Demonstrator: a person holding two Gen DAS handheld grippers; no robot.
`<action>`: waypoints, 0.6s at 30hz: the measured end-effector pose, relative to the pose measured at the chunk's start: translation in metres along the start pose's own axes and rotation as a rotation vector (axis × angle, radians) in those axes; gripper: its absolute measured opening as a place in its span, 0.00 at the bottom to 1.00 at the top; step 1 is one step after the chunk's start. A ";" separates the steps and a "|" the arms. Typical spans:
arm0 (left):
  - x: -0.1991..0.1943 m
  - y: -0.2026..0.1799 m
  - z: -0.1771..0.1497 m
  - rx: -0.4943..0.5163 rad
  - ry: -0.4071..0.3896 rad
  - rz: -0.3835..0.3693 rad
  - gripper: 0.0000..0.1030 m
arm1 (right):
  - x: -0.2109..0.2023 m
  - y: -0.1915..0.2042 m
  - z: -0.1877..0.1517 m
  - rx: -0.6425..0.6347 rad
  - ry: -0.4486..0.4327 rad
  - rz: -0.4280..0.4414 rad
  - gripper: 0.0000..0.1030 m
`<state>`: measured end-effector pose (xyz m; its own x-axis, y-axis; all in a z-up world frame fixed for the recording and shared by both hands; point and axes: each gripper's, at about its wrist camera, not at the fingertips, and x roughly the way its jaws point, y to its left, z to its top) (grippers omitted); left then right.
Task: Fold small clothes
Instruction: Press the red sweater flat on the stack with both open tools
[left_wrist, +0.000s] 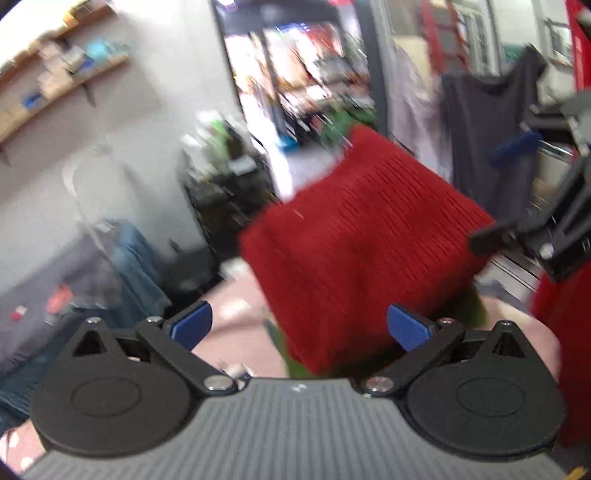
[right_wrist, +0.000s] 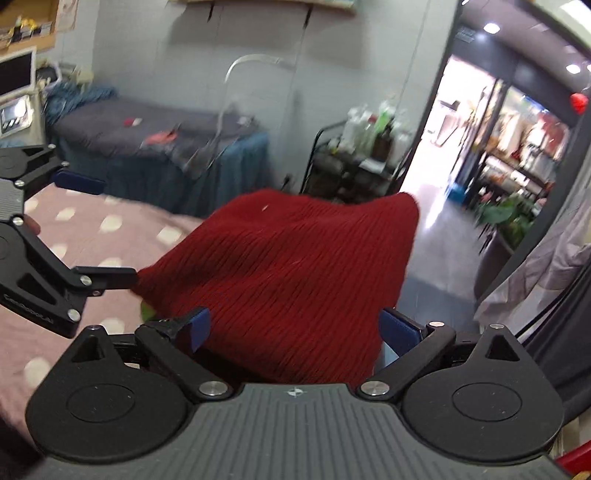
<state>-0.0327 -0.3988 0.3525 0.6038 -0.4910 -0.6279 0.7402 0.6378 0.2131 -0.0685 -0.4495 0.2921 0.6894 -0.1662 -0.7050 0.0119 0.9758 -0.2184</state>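
Left tongs (left_wrist: 300, 326) and right tongs (right_wrist: 306, 328), both spread wide and level, flank a ribbed red knit garment (right_wrist: 291, 277) raised above the pink polka-dot bed (right_wrist: 85, 229).

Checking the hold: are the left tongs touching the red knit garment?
Touching. The right wrist view shows the left tongs with the lower fingertip meeting the red knit garment at its left edge.

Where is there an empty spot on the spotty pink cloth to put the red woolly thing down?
The red knit hangs in the air between both grippers. Bare room: the pink dotted cloth to its left, between the left gripper and the dark bed behind. Under the knit something green peeks out, so there it is crowded.
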 end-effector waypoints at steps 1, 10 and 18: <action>0.001 0.002 0.000 0.001 0.033 -0.036 1.00 | 0.000 0.000 0.006 -0.009 0.034 0.017 1.00; 0.015 -0.010 0.031 0.150 0.229 0.051 1.00 | 0.030 0.015 0.025 -0.157 0.295 0.002 1.00; 0.027 -0.005 0.047 0.164 0.273 0.042 1.00 | 0.028 0.014 0.034 -0.196 0.345 -0.020 1.00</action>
<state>-0.0058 -0.4429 0.3696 0.5493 -0.2747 -0.7892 0.7676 0.5390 0.3467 -0.0241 -0.4360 0.2924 0.4058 -0.2556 -0.8775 -0.1388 0.9317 -0.3356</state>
